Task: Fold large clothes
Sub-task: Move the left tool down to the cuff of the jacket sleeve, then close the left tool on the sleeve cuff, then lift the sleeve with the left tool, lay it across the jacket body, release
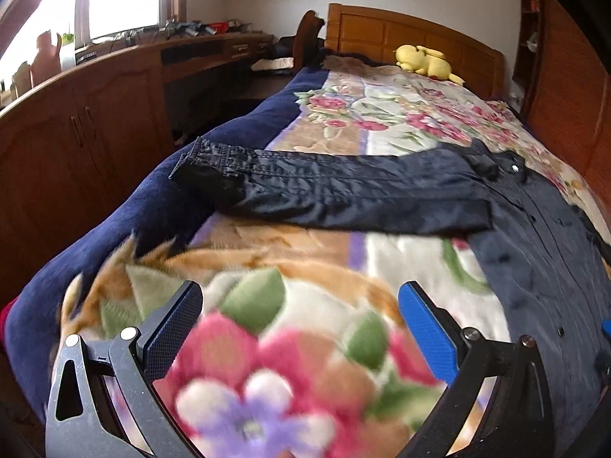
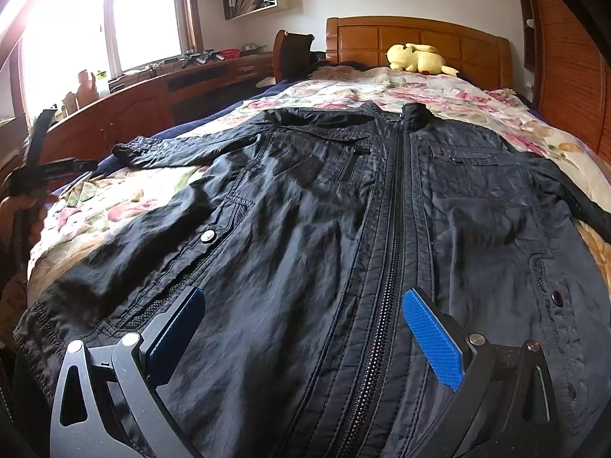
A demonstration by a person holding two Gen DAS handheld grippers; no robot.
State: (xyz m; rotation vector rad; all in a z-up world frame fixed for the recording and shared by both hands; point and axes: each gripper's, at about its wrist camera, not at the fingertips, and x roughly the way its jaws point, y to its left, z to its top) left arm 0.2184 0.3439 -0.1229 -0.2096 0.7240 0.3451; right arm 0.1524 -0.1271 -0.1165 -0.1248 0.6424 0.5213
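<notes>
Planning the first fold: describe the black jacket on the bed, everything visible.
The black jacket lies flat, front up, on the floral blanket, collar toward the headboard. Thin, crinkled, slightly shiny fabric. Centre zipper closed; zipped chest pockets, snap buttons. One sleeve is stretched sideways to the bed's edge. Neither gripper grasps it.

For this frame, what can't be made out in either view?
- Right sleeve of the black zip-front jacket: cut off by the right wrist view's right edge.
- Jacket hem: hidden below the right tool.
- Near floral blanket: motion-blurred in the left wrist view, around the left tool.
- Clutter on the brown wooden desk: too small.
</notes>
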